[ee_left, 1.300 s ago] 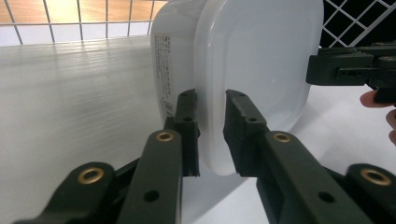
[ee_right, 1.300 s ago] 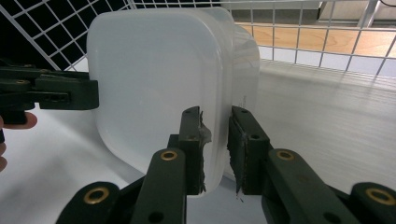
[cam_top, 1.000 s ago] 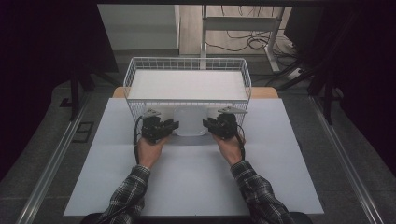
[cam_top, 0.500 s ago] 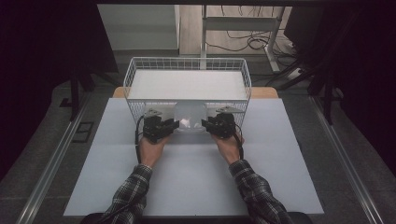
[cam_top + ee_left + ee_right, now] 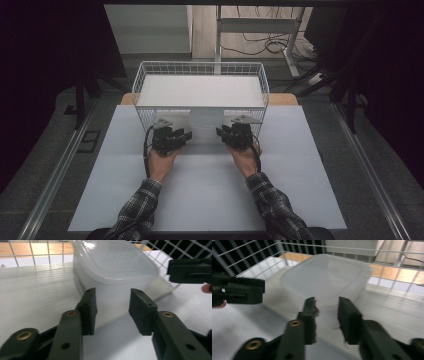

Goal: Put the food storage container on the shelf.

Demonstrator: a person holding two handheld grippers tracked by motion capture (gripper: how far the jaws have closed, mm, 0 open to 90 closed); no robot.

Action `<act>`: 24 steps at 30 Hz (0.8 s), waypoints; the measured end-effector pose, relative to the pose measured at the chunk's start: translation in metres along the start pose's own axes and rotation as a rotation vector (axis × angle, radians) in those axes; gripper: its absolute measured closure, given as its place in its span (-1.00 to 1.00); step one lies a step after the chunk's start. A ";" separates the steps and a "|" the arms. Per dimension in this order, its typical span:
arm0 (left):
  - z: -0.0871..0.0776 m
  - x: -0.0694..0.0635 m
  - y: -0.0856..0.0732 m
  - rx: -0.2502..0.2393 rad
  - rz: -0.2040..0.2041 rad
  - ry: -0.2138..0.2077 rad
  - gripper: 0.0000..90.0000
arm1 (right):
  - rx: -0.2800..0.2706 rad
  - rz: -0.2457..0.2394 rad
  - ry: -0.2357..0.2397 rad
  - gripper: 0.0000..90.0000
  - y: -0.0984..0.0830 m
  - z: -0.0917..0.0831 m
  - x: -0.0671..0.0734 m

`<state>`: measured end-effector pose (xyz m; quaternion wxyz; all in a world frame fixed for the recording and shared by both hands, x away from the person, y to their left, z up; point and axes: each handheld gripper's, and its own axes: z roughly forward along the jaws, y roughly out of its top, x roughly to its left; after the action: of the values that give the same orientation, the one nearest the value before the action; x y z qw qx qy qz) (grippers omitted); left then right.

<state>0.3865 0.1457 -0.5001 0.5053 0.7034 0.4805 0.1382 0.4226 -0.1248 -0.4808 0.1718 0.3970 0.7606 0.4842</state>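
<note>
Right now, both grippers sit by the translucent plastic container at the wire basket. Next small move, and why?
Probably ease the left gripper forward and close it on the translucent plastic container. Its jaws have just been opening and stand apart with nothing between them, just short of the container's near wall. The right gripper is likewise empty in front of it, beside the white wire basket.

A translucent lidded plastic container (image 5: 117, 267) sits upright at the wire basket's (image 5: 150, 80) open front.

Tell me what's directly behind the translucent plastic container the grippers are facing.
Behind the translucent plastic container stands the white wire basket, its mesh showing past the tub in both gripper views. Wooden tabletop shows through the wires. The basket's lower near wall is covered by the container.
</note>
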 end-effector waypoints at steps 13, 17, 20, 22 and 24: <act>-0.062 -0.025 -0.044 0.036 0.097 -0.056 -0.62 | 0.093 -0.071 0.016 0.97 -0.019 0.019 0.005; -0.080 -0.028 -0.056 0.028 0.120 -0.066 -0.73 | 0.093 -0.054 0.009 0.97 -0.019 0.023 -0.001; -0.090 -0.027 -0.065 0.029 0.127 -0.051 -0.79 | 0.094 -0.054 0.004 0.97 -0.019 0.025 -0.004; -0.093 -0.026 -0.069 0.024 0.127 -0.049 -0.82 | 0.095 -0.055 0.001 0.97 -0.019 0.027 -0.004; -0.096 -0.025 -0.072 0.023 0.135 -0.034 -0.84 | 0.099 -0.052 -0.003 0.97 -0.018 0.029 -0.005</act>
<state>0.2695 0.1829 -0.5105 0.4946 0.7422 0.4251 0.1544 0.4362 -0.1150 -0.5112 0.1657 0.3857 0.7933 0.4409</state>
